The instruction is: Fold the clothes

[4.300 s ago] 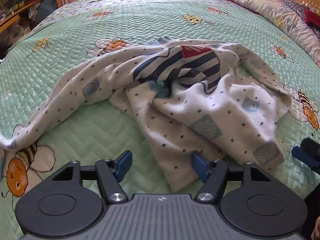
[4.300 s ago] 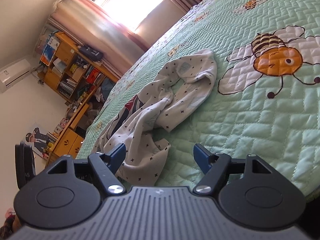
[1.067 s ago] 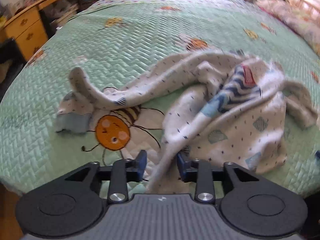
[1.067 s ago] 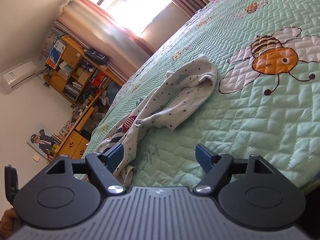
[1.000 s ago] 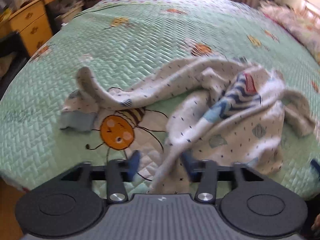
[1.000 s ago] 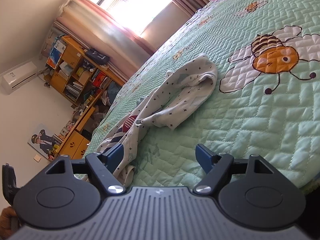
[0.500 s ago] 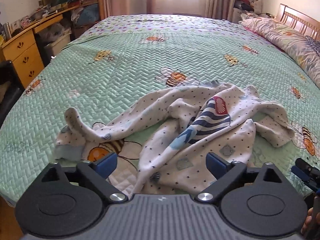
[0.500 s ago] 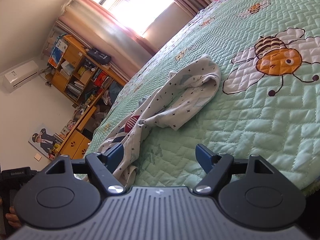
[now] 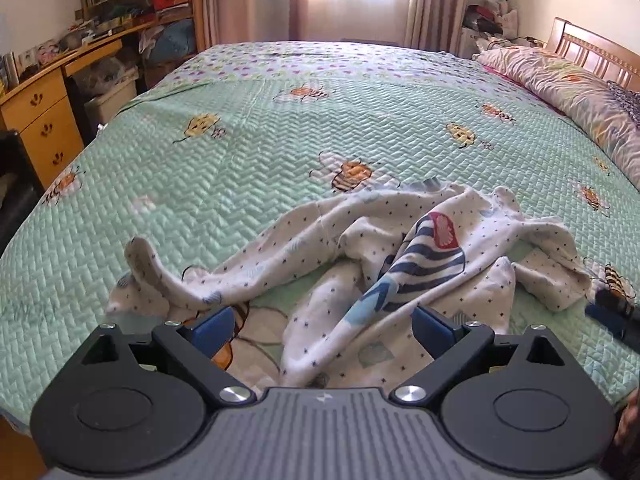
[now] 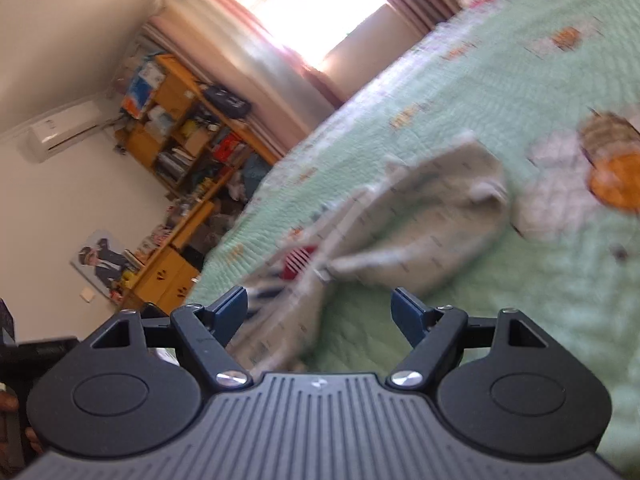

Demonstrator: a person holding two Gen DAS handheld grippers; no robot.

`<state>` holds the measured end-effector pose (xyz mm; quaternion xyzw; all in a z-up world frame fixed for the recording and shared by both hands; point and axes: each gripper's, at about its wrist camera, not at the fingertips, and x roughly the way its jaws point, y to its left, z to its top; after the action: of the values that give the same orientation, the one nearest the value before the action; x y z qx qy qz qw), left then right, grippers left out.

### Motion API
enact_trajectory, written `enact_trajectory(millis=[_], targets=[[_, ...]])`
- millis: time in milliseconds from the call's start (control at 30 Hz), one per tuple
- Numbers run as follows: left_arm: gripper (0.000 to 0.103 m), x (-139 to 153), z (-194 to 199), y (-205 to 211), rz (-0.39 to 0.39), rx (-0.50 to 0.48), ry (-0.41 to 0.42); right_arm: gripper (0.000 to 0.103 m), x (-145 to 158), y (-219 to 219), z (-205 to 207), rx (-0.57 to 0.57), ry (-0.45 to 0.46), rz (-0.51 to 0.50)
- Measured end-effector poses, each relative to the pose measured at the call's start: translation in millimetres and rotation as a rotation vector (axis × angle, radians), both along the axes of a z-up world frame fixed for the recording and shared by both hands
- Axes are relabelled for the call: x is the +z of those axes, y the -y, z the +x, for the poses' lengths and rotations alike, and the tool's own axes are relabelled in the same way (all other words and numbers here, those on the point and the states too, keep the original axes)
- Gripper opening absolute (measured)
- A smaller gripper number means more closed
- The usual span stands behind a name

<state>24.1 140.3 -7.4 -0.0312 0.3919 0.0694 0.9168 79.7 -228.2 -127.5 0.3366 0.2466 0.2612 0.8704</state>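
Both tools released: left tool [image 9: 322, 326] and right tool [image 10: 319, 312] hovering spread over crumpled garment [image 9: 400, 264] lying on bed [image 9: 280, 140].

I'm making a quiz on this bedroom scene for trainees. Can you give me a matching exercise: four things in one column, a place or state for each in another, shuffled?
Things:
1. white dotted garment
2. left gripper
3. wooden desk
4. pillow

Places or states:
A. by the headboard, far right
B. crumpled on the green bedspread
C. left of the bed
D. open, holding nothing

Pairs: 1-B, 2-D, 3-C, 4-A
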Motion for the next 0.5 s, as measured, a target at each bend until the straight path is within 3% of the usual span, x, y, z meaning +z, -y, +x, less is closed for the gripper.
enact_trajectory(millis=[200, 300, 400, 500], targets=[[0.098, 12.9, 11.6, 6.9, 0.090, 0.002, 0.053, 0.081, 47.8, -5.2, 61.9, -0.031, 0.141, 0.087], [0.098, 11.6, 23.2, 9.4, 0.132, 0.005, 0.054, 0.081, 56.3, -13.3, 99.2, -0.037, 0.165, 0.178], [0.098, 8.2, 37.1, 12.6, 0.171, 0.021, 0.045, 0.081, 42.8, -22.0, 119.3, -0.033, 0.157, 0.238], [0.098, 7.8, 51.5, 15.5, 0.207, 0.021, 0.048, 0.081, 9.3, -29.7, 117.5, 0.026, 0.145, 0.247]])
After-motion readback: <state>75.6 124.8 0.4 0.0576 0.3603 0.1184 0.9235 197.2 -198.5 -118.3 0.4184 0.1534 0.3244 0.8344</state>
